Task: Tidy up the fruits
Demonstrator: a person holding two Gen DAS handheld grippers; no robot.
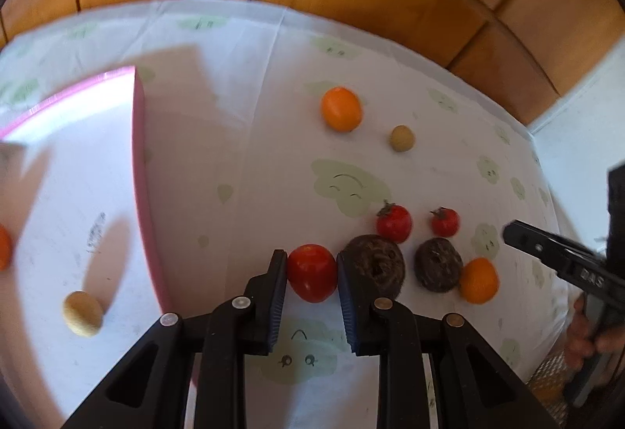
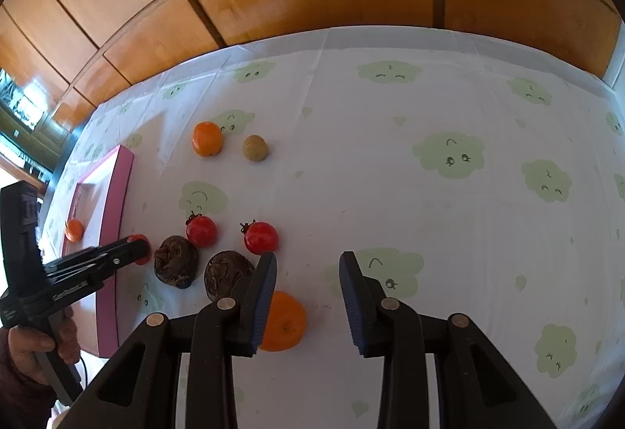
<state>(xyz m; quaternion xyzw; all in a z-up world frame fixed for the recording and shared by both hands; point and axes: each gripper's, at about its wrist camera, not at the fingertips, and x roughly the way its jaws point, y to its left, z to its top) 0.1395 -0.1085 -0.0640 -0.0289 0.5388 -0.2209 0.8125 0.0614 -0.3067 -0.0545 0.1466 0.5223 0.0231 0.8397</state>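
1. Red tomato sat on the cloud-print tablecloth, clamped between the blue pads of my left gripper, just beside the pink tray.
2. My right gripper hung spread wide with nothing between its pads, an orange against its left finger.
3. Two dark brown fruits lay touching the tomato's side.

The right gripper is hovering with jaws spread wide over the surface, an orange lying beside its left jaw.
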